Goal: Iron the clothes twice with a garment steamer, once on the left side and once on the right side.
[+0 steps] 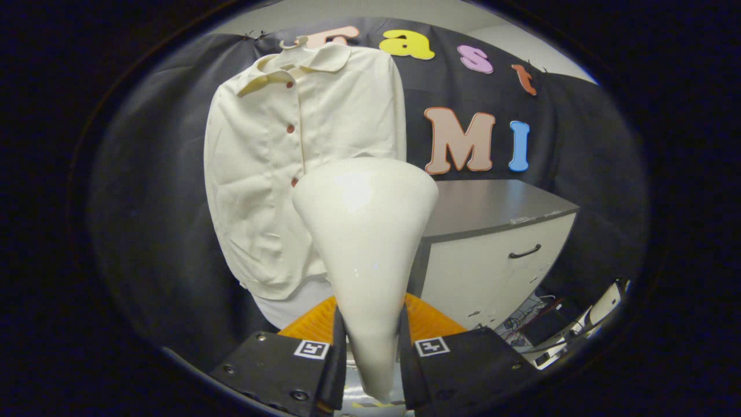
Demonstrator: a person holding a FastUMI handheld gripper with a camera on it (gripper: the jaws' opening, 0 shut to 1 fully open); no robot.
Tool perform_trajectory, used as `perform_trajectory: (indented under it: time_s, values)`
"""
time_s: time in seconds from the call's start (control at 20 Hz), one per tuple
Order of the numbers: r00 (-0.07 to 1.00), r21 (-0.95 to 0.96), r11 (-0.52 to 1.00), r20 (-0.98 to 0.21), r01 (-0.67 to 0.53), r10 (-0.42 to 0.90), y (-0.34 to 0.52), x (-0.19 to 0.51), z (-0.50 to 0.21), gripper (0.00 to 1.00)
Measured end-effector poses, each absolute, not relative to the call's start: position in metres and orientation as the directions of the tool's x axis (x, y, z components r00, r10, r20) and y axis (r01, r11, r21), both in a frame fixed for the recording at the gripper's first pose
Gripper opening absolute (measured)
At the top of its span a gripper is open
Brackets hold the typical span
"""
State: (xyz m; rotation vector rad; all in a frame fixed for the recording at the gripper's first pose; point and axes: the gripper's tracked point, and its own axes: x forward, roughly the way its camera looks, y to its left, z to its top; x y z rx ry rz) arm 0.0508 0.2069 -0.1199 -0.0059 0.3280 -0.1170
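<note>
Clamping the narrow handle end of the garment steamer [366, 231], the gripper [370, 353] has both fingers [336, 359] pressed against its sides, one on each flank, so the tool cannot twist during a pass. The steamer stands nearly upright between the fingers and widens into a cone toward its head, which faces forward and away from the camera; this orientation directs the steam face at the fabric rather than at the operator.

Just ahead of the fingers, low behind the steamer, an orange ribbed surface [431, 321] is partly visible; its function cannot be determined.

Beyond the steamer head hangs the shirt [266, 174], a cream buttoned garment suspended from a hanger [292, 43] against the black booth wall [145, 202]. Hanging keeps the fabric vertical and taut under its own weight, which suits steaming. The steamer head overlaps the lower right portion of the shirt; contact cannot be confirmed.

To the right, beside the shirt, stands a cabinet [498, 260] with a grey top and a drawer handle. Cables and equipment [556, 330] lie on the floor beyond it.
</note>
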Motion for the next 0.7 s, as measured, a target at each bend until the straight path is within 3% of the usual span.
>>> perform_trajectory:
  time_s: [0.7]
  values:
    - [0.994, 0.013, 0.996, -0.066, 0.084, -0.083, 0.205, -0.048, -0.004, 0.38]
